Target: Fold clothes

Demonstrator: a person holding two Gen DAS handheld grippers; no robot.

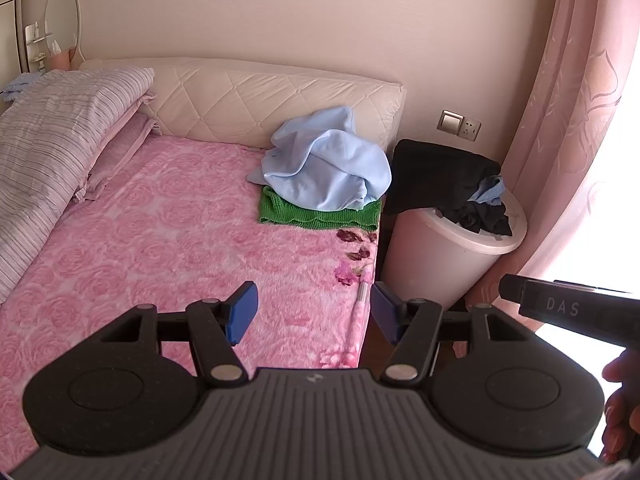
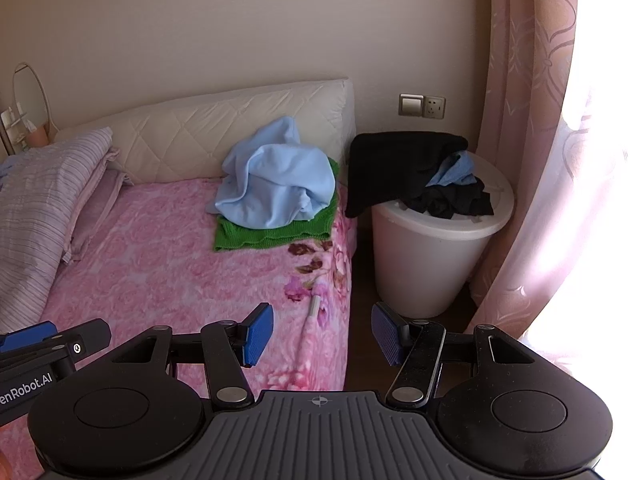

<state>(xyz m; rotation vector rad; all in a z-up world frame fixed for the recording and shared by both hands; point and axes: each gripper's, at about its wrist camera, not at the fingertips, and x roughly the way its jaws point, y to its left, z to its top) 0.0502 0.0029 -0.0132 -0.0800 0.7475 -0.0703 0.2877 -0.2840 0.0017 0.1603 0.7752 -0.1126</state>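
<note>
A crumpled light blue garment lies on a folded green knit at the far right corner of the pink bed; both also show in the right wrist view, the blue garment over the green knit. A white laundry bin beside the bed holds black clothes and a blue piece. My left gripper is open and empty above the bed's near right edge. My right gripper is open and empty over the bed's edge, near the bin.
A striped duvet and pink pillows lie along the bed's left side against a quilted headboard. A pink curtain hangs right of the bin. Dark floor runs between bed and bin.
</note>
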